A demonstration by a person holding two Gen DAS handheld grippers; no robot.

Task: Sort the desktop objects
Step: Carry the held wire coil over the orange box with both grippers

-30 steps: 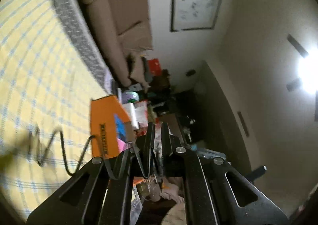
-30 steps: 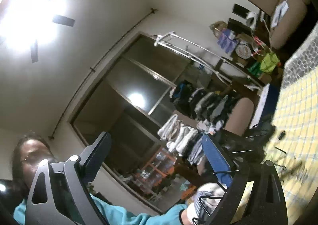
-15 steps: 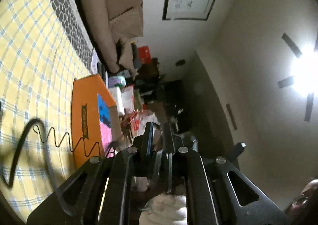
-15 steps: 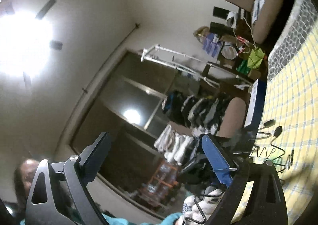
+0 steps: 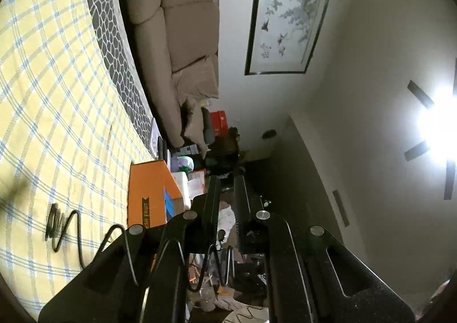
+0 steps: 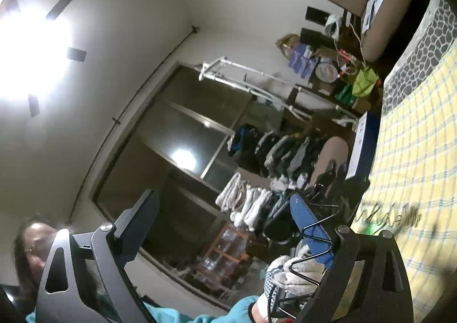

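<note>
My left gripper (image 5: 227, 203) is lifted and tilted toward the room, jaws nearly shut with a narrow gap. A black wire rack (image 5: 68, 226) of zigzag loops runs from the yellow checked tablecloth (image 5: 57, 94) under and across the left gripper's frame; whether the jaws pinch it is hidden. An orange box (image 5: 148, 194) lies on the cloth beside it. My right gripper (image 6: 225, 220) is wide open and empty, aimed at the room. Black wire loops (image 6: 311, 246) cross its right finger, and the rack's far end (image 6: 388, 216) shows blurred over the cloth.
A beige sofa (image 5: 177, 37) lies beyond the table's patterned edge (image 5: 114, 46). A blue box (image 6: 365, 146) stands at the table's edge. A gloved hand (image 6: 282, 277) is below the right gripper. A clothes rack (image 6: 274, 151) and clutter fill the room.
Both grippers have swung, bringing more tablecloth into view. The wire rack has shifted lower left in the left wrist view. The left jaws stay nearly shut, the right jaws open.
</note>
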